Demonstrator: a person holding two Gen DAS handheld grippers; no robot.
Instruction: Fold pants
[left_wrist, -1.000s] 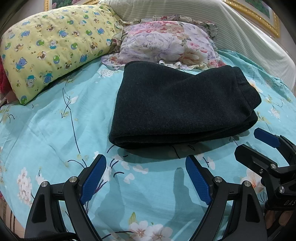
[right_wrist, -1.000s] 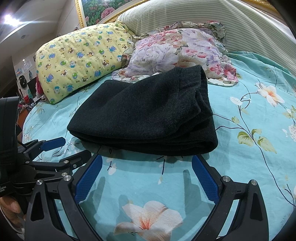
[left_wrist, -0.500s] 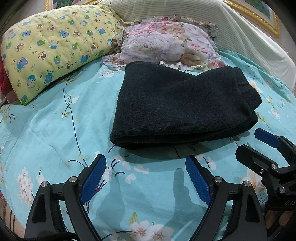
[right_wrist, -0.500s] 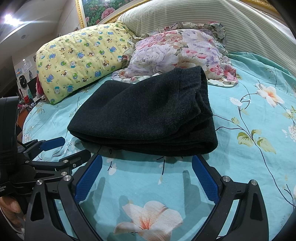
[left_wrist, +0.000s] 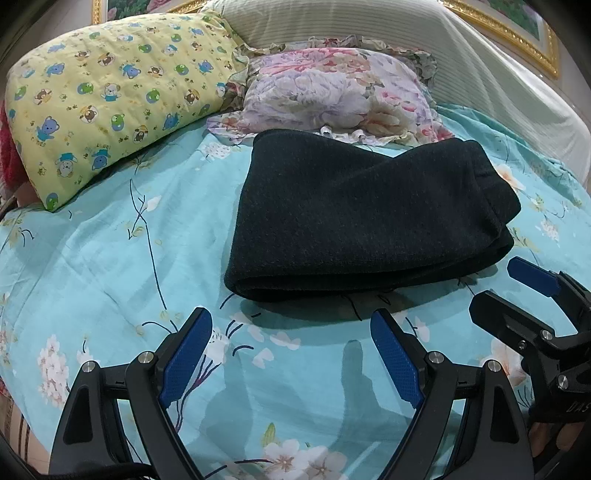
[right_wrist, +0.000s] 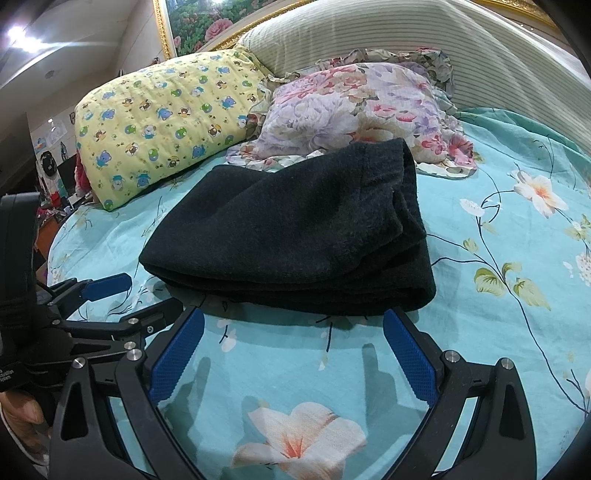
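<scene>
Where the turquoise flowered bedsheet (left_wrist: 110, 266) spreads out, the pants (left_wrist: 354, 225) are seen lying folded into a thick, layered rectangle of dark, fuzzy knit; a rounded fold edge is turned toward the grippers, and stacked layers are shown at the right end (right_wrist: 410, 206); the far edge is laid just against the frilled floral pillow (left_wrist: 332, 96), beside which a yellow pillow printed with cartoon bears (left_wrist: 110, 96) is propped; a striped headboard cushion (right_wrist: 369, 33) and a gilt picture frame (right_wrist: 162, 29) are seen behind. Only the letters "DAS" can be read on the right gripper body; the rest is cut off. The left gripper (left_wrist: 291, 354) is held with fingers wide apart and nothing between them, just short of the pants; the right gripper (right_wrist: 291, 350) is likewise spread wide and unloaded, near the fold; the hands are mostly hidden.
</scene>
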